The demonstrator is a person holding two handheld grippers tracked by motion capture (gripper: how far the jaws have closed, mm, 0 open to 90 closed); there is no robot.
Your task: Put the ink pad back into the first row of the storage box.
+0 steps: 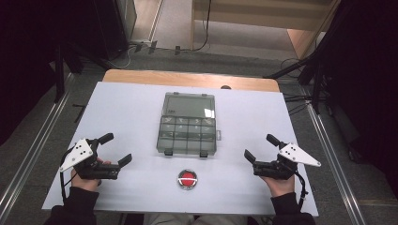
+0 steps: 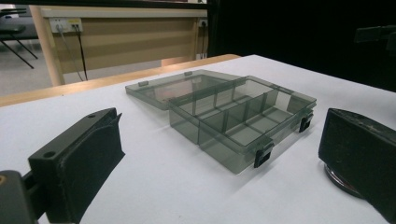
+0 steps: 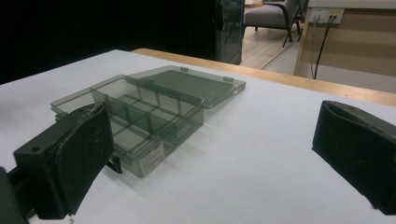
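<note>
Smoky plastic box (image 1: 188, 136): a see-through compartment case, sitting open at the middle of the white table (image 1: 122, 112), between the two grippers and well apart from both.
Lid (image 1: 188, 105): folded flat back on the far side of the box, resting on the table; two dark latches (image 1: 167, 152) hang at the near wall.
Compartments: divided by thin partitions into two rows; as far as the gripper views reveal, they look empty.
Red button (image 1: 187, 178): a round red disc in a metal ring, lying just in front of the box, on the person's side.
Left gripper (image 1: 116, 149): held low over the table to the left of the box, jaws spread wide, nothing between them; the left gripper view looks between the jaws at the box's near corner.
Right gripper (image 1: 261, 147): held to the right of the box, jaws likewise spread and empty, aimed inward at the box.
Step in hand: judged a starting pose, with neither gripper yet touching the box or the button.
Next move: probably an approach toward the box; shutting it would call for reaching the far edge of the lid, swinging it forward over the compartments and pressing the latches home, perhaps with the other gripper steadying the base.
</note>
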